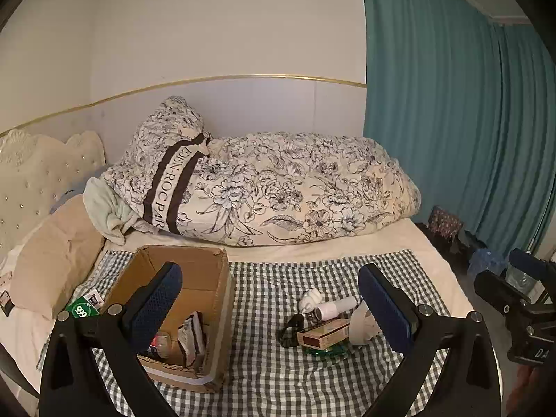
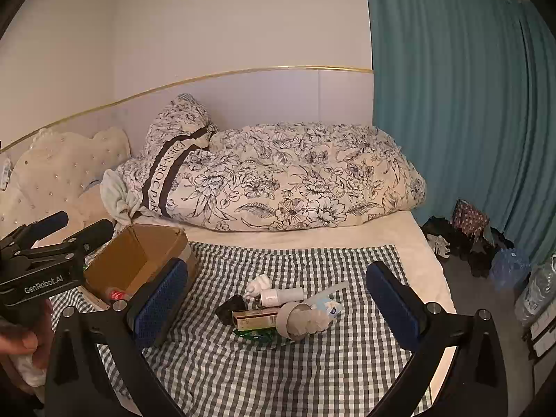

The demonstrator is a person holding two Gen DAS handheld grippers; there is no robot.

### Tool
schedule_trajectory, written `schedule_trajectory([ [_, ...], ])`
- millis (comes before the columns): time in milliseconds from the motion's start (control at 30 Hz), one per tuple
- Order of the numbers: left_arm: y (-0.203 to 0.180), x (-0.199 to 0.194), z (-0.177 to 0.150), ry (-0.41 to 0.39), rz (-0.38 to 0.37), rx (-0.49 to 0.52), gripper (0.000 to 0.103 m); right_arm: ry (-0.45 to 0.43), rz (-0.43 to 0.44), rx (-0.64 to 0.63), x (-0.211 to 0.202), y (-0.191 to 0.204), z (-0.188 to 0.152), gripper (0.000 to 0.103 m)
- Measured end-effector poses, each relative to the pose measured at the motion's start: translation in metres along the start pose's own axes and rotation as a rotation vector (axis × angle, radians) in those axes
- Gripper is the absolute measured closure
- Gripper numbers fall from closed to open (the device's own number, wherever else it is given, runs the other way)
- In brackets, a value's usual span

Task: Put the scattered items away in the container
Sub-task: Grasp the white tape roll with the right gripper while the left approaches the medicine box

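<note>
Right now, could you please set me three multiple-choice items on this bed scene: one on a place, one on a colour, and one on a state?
1. Where does the cardboard box sit relative to the pile of loose items?
A. To its left
B. To its right
C. On top of it

2. What colour is the curtain?
A. Red
B. Teal
C. Yellow

3. How do the jaws of the right gripper stand?
A. Shut on the white bottle
B. Shut on nothing
C. Wide open and empty

Answers:
1. A, as both wrist views show the box left of the pile on the checked cloth.
2. B, the drape is blue-green.
3. C, the blue pads stand far apart with nothing between them.
</note>
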State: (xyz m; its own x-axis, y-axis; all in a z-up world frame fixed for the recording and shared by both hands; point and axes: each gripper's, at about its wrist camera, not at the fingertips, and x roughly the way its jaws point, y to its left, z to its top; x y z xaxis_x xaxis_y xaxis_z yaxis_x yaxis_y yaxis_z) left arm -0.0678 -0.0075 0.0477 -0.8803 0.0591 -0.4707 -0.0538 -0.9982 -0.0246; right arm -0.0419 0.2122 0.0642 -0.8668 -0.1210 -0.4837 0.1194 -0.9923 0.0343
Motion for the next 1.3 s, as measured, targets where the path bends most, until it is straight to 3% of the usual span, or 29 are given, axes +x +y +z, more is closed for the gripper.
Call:
schedule_trajectory([
  [267, -0.010, 0.020, -0.005, 0.038, -0.017, -0.019, 0.000, 0.021, 0.005, -0.005, 0.009, -0.011, -0.006, 0.000],
  [567, -0.023, 0.066, -0.030, 0.129, -0.050, 0.009, 0.000, 0.081, -0.009, 0.006, 0.046, -0.027, -0.022, 0.000],
  [1100, -0.041, 0.168, -0.108, 0.345, -0.105, 0.059, 0.000, 0.288, 0.026, 0.032, 0.155, -0.047, -0.101, 0.000],
  [1167, -0.040, 0.177, -0.117, 0.364, -0.108, 0.057, 0.000, 0.302, 0.048, 0.039, 0.161, -0.046, -0.108, 0.004],
  [1300, -0.042, 0.191, -0.130, 0.393, -0.122, 0.054, 0.000, 0.324, 0.079, 0.035, 0.179, -0.042, -0.122, 0.022],
])
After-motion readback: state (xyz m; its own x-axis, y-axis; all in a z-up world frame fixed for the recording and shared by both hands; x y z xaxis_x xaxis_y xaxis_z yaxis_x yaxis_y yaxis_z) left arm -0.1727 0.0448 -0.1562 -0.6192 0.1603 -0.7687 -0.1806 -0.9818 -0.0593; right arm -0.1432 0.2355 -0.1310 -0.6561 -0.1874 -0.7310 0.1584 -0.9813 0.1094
